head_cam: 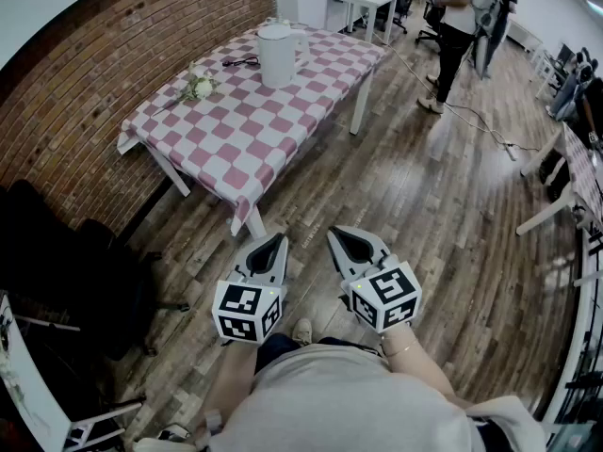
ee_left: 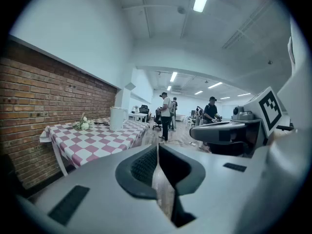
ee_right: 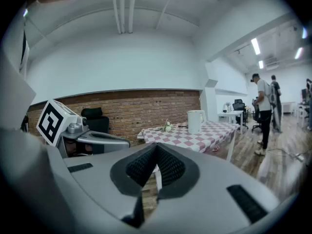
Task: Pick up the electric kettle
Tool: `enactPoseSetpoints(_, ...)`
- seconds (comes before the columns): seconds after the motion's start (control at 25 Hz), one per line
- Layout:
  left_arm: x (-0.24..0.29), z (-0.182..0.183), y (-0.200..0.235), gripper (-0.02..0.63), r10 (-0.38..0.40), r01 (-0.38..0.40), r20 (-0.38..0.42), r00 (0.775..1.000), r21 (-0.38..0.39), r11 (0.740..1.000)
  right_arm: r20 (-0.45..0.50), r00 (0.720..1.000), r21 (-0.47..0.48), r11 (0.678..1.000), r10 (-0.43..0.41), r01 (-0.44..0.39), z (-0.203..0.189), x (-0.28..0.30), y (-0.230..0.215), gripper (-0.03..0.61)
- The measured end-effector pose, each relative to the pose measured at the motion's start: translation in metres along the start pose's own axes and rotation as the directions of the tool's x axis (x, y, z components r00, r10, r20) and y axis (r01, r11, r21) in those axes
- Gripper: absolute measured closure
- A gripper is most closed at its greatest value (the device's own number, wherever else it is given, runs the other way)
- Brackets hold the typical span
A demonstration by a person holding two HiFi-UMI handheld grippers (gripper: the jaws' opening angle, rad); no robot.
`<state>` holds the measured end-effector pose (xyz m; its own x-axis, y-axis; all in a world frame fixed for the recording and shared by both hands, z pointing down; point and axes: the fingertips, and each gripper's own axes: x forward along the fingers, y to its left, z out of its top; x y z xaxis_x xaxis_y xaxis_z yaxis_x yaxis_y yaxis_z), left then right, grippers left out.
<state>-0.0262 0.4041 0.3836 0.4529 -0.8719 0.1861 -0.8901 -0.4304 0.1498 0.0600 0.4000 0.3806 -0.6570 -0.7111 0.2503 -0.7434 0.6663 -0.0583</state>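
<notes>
A white electric kettle [head_cam: 277, 56] stands upright on the far part of a table with a pink-and-white checked cloth [head_cam: 247, 125]. It also shows far off as the kettle [ee_left: 117, 118] in the left gripper view and the kettle [ee_right: 195, 122] in the right gripper view. My left gripper [head_cam: 271, 243] and right gripper [head_cam: 345, 236] hang side by side over the wooden floor, well short of the table. Both are shut, jaws pressed together with nothing between them.
A small white flower bunch [head_cam: 198, 87] and a dark cable [head_cam: 241, 62] lie on the cloth. A brick wall [head_cam: 85, 92] runs along the left, with black chairs [head_cam: 89, 281] below it. People [head_cam: 462, 26] stand by white desks [head_cam: 363, 0] at the back.
</notes>
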Motion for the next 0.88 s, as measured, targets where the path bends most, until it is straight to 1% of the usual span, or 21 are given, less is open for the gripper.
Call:
enactPoseSetpoints(0.2, 0.008, 0.003, 0.014, 0.589, 0.016, -0.016, 0.015, 1.0, -0.019, 1.0, 0.022, 1.0, 0.054, 0.998, 0.02, -0.022, 0.0, 0.012, 0.0, 0.575)
enactPoseSetpoints(0.32, 0.014, 0.004, 0.018, 0.589, 0.001, -0.001, 0.015, 1.0, -0.017, 1.0, 0.026, 0.999, 0.055, 0.998, 0.023, -0.025, 0.0, 0.018, 0.002, 0.575)
enactPoseSetpoints(0.44, 0.021, 0.007, 0.022, 0.589, -0.018, 0.018, 0.025, 1.0, -0.023, 1.0, 0.035, 0.999, 0.062, 0.998, 0.005, -0.007, 0.001, 0.023, -0.003, 0.575)
enactPoseSetpoints(0.6, 0.027, 0.011, 0.031, 0.588, -0.029, 0.031, 0.042, 0.999, -0.035, 0.999, 0.08, 0.997, 0.09, 0.996, -0.022, 0.015, 0.008, 0.025, -0.009, 0.574)
enactPoseSetpoints(0.72, 0.029, 0.011, 0.038, 0.588, -0.032, 0.035, 0.055, 0.998, -0.06, 0.998, 0.078, 0.995, 0.088, 0.995, -0.057, 0.05, 0.005, 0.025, -0.017, 0.571)
enactPoseSetpoints(0.76, 0.03, 0.011, 0.04, 0.586, -0.034, 0.039, 0.062, 0.997, -0.073, 0.997, 0.078, 0.995, 0.095, 0.994, -0.068, 0.061, 0.003, 0.025, -0.02, 0.546)
enactPoseSetpoints(0.88, 0.031, 0.008, 0.045, 0.586, -0.044, 0.05, 0.066, 0.997, -0.097, 0.994, 0.078, 0.993, 0.122, 0.989, -0.089, 0.079, 0.0, 0.025, -0.026, 0.534)
